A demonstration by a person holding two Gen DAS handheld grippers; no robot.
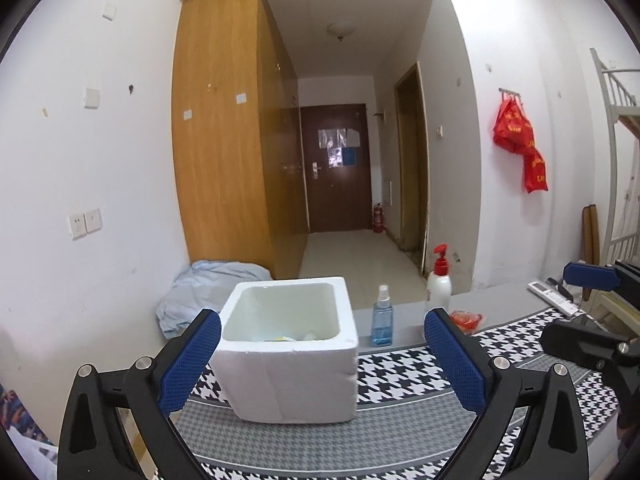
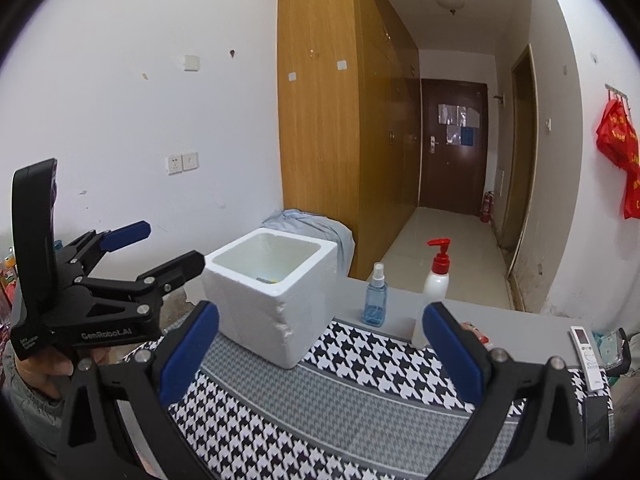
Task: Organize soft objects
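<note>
A white foam box (image 1: 290, 350) stands on the houndstooth cloth (image 1: 400, 372) covering the table, holding yellow and pale scraps (image 1: 286, 337). Left tongs (image 1: 322, 360) and right tongs (image 2: 320, 350) both gape wide, empty; "GenRobot.AI" marks the left.

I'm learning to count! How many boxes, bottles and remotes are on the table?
Foam box: 1
Bottles: 2, the blue spray bottle and the white pump bottle
Remote: 1
Total: 4

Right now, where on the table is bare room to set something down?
Free: the houndstooth cloth in front of the white foam box. Crowded: the far grey edge with the blue spray bottle, white pump bottle and white remote.
</note>
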